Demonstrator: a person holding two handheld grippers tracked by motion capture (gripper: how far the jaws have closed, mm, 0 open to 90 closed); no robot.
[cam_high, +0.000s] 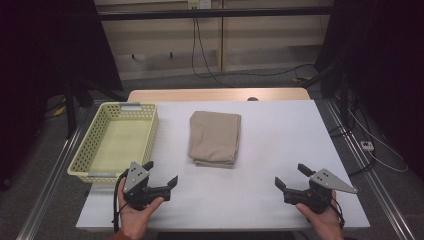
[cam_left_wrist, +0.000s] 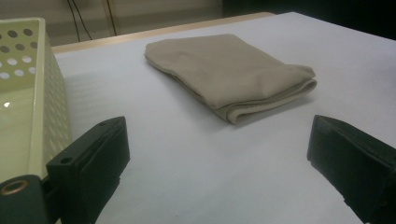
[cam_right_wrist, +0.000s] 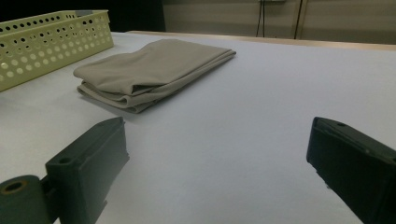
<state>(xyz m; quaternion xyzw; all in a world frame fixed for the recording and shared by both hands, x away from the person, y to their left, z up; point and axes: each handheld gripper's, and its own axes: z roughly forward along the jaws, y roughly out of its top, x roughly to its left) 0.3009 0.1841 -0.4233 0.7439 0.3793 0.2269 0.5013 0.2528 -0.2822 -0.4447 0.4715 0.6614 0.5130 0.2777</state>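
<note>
Jaws on both my left gripper (cam_high: 161, 172) and right gripper (cam_high: 289, 176) stand spread wide, grasping nothing. I see the folded beige cloth (cam_high: 215, 137) mid-bench (cam_high: 280, 135), beside the yellow basket (cam_high: 145, 131).

1. No writing, label, brand, number or sign can be read in the high view or in either gripper view.
2. The yellow perforated basket (cam_high: 118, 141) has grey plates on its end rims, but they are too small and blurred to tell whether they bear any writing.
</note>
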